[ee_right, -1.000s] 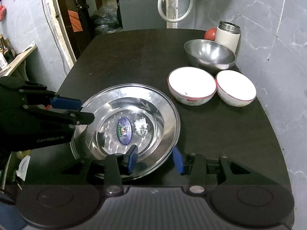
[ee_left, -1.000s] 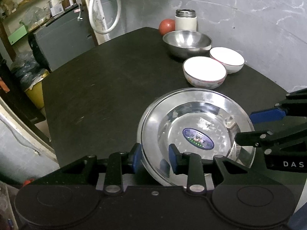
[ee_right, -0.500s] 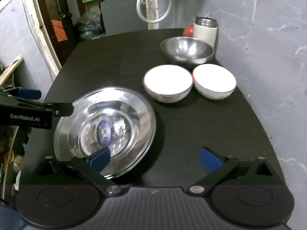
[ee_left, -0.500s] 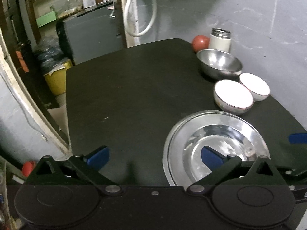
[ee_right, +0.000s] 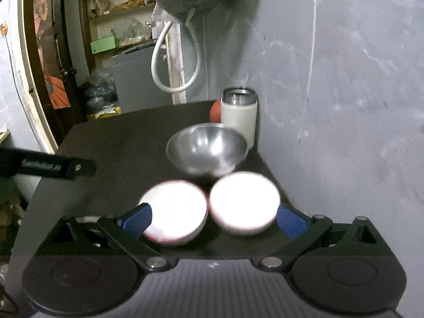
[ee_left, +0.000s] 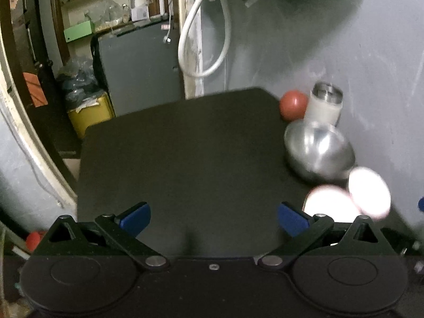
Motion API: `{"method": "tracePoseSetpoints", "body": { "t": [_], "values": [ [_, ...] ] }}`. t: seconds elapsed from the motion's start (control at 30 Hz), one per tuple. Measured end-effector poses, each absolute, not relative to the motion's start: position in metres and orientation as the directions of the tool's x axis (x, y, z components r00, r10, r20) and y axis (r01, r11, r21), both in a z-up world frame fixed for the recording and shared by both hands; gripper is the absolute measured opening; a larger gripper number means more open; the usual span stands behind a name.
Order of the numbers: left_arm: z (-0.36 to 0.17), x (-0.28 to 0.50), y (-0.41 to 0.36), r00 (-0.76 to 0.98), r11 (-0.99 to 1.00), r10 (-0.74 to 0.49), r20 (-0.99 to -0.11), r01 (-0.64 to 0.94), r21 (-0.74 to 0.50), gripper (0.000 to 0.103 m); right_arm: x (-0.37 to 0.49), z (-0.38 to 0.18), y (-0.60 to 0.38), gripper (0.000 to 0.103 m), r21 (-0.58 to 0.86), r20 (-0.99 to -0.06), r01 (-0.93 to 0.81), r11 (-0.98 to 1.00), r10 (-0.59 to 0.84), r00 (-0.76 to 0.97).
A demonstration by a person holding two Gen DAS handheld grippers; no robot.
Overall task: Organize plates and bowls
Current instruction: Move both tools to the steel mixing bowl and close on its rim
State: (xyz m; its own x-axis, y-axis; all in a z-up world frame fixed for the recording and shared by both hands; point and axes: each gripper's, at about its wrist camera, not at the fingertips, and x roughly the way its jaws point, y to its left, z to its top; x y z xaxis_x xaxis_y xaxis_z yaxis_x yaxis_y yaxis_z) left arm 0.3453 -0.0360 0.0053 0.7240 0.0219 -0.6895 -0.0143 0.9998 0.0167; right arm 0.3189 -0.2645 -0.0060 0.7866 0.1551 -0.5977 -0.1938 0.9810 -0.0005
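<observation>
The left gripper point(ee_left: 213, 217) hangs over the bare middle of the black counter point(ee_left: 185, 153), its jaws spread wide apart with nothing between the blue fingertips point(ee_left: 135, 216). The right gripper point(ee_right: 213, 217) is likewise wide open and empty, and its blue pads point(ee_right: 137, 218) frame the two white bowls from the near side without clearly touching them.

The left white bowl point(ee_right: 173, 210) and the right white bowl point(ee_right: 245, 201) sit side by side near the counter's right edge, so close that their rims seem to meet. Both are washed out by glare, so their insides cannot be read; a thin reddish line shows along each rim. Just behind them stands the steel bowl point(ee_right: 208, 149), upright and empty, with only reflections inside. Behind the steel bowl, against the grey wall point(ee_right: 344, 92), stands a white canister point(ee_right: 238, 116) with a metal top; whether anything is in it cannot be told. A red ball point(ee_right: 215, 111) lies beside the canister on its left.

In the left wrist view the same group lies at the right edge: steel bowl point(ee_left: 319, 151), canister point(ee_left: 324, 106), red ball point(ee_left: 292, 105), and the two blurred white bowls point(ee_left: 368, 192). A sliver of metal rim shows under the right gripper's left finger, too little to identify. The black body of the left gripper point(ee_right: 47, 165) reaches in from the left in the right wrist view.
</observation>
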Motion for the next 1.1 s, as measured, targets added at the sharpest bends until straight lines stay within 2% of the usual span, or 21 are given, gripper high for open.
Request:
{"method": "tracePoseSetpoints", "body": {
  "t": [0.23, 0.53, 0.83, 1.0, 1.07, 1.1],
  "values": [
    [0.002, 0.414, -0.066, 0.729, 1.000, -0.022, -0.684, 0.007, -0.024, 0.102, 0.373, -0.009, -0.269, 0.101, 0.001, -0.569, -0.180, 0.984, 0.149, 0.809],
    [-0.024, 0.477, -0.089, 0.684, 0.997, -0.074, -0.725, 0.040, -0.064, 0.100, 0.428, -0.029, -0.269, 0.087, 0.001, -0.605, -0.168, 0.986, 0.134, 0.785],
    [-0.041, 0.486, -0.092, 0.644, 0.994, -0.109, -0.757, 0.058, -0.093, 0.082, 0.441, -0.039, -0.267, 0.081, 0.011, -0.624, -0.184, 0.983, 0.150, 0.767],
    [-0.042, 0.487, -0.089, 0.631, 0.991, -0.129, -0.765, 0.059, -0.118, 0.064, 0.445, -0.042, -0.267, 0.075, 0.015, -0.637, -0.192, 0.981, 0.157, 0.755],
    [-0.043, 0.489, -0.089, 0.624, 0.990, -0.140, -0.769, 0.064, -0.128, 0.052, 0.445, -0.044, -0.267, 0.072, 0.017, -0.642, -0.195, 0.981, 0.161, 0.750],
    [-0.044, 0.489, -0.089, 0.619, 0.989, -0.145, -0.772, 0.066, -0.134, 0.050, 0.446, -0.044, -0.267, 0.066, 0.020, -0.644, -0.197, 0.980, 0.164, 0.748]
  ]
}}
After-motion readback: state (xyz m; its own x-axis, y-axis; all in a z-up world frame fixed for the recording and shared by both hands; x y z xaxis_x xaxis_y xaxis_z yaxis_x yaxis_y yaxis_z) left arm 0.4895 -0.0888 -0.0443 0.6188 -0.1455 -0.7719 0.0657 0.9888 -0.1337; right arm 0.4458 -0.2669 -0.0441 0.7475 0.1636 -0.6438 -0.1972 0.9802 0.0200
